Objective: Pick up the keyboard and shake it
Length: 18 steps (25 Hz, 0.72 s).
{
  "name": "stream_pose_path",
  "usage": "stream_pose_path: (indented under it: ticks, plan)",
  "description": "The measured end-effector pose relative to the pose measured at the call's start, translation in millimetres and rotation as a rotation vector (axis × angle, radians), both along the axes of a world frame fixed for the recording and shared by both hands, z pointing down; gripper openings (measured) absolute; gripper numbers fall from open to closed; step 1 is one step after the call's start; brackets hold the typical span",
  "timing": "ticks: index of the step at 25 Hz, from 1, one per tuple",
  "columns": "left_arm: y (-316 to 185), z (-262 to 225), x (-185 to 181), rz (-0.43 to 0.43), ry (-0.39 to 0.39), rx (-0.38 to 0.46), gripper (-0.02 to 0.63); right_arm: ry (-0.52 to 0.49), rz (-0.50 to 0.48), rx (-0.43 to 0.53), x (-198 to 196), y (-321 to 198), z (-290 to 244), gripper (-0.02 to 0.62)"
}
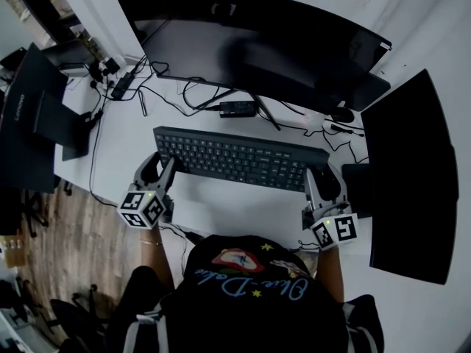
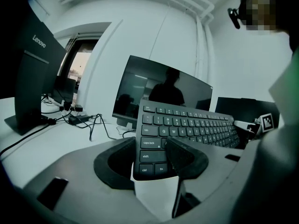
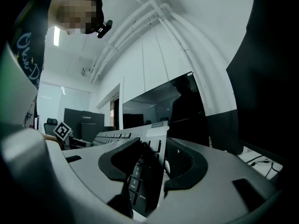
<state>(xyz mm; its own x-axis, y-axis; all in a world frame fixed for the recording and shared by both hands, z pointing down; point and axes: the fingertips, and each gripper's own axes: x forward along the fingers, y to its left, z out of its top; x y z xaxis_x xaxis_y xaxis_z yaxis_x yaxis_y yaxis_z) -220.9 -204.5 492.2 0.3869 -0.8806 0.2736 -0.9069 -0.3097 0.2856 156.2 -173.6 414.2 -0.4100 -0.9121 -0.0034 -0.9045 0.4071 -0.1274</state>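
The left tongs are clamped, jaws wide, on the left end of the keyboard, at its ctrl and shift keys. The right tongs grip its right end likewise. It spans between them over the bench, before the curved monitor.
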Motion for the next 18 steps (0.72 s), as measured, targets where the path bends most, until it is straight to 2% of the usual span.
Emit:
stream_pose_path:
  ticks: [18]
  plan:
    - [1, 66, -1, 0.007, -0.036, -0.172, 0.189, -0.033, 0.000, -0.205, 3, -15, 72, 0.166]
